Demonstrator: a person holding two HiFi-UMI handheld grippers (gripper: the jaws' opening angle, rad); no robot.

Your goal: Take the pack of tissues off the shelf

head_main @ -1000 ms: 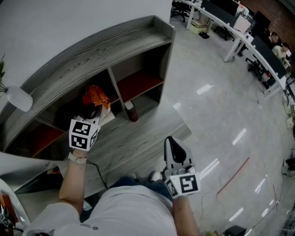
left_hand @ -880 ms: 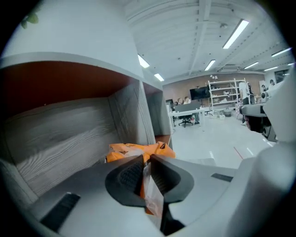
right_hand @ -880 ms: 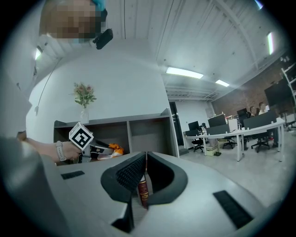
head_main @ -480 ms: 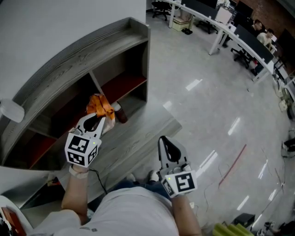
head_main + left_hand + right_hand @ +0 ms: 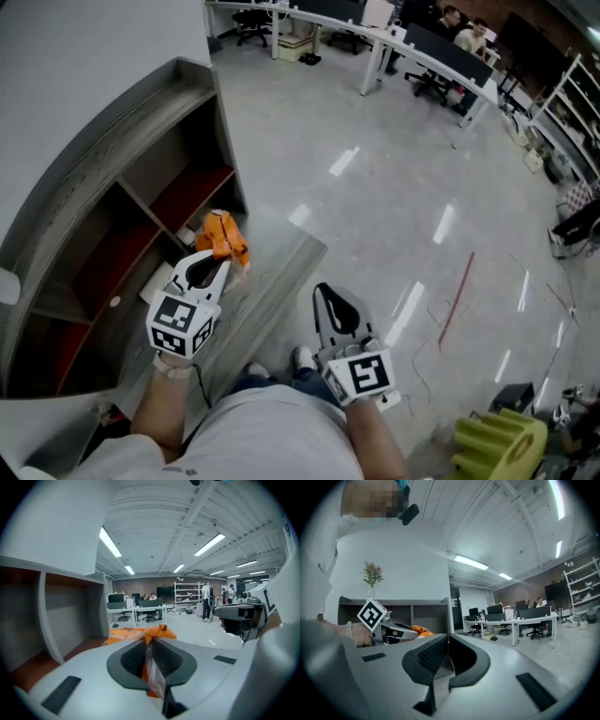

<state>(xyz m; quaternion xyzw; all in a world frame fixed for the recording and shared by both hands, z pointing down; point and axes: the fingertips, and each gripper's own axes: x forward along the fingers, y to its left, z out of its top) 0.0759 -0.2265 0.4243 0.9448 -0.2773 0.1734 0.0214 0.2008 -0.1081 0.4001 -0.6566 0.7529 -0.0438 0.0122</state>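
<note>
**Pack of tissues drawn clear of the shelf, held in the left gripper**

Since a second ago, the pack of tissues (image 5: 225,240) has travelled out of the middle compartment of the shelf (image 5: 112,141). It now hangs in front of the unit, above the low grey ledge (image 5: 267,281) near its right end. I judge the removal essentially done: no part of the orange pack remains inside a compartment, and what is left is to carry it away or set it down.

The left gripper (image 5: 210,270) is clamped on the pack's clear wrapper. Its view shows the film pinched between the pads, with the orange bulk beyond the tips. My left forearm reaches forward from the torso, and the jaws point up and away toward the shelf's corner.

The right gripper (image 5: 336,307) is held low before the body, aimed out over the floor (image 5: 403,216). Its jaws are together with nothing between them.
</note>
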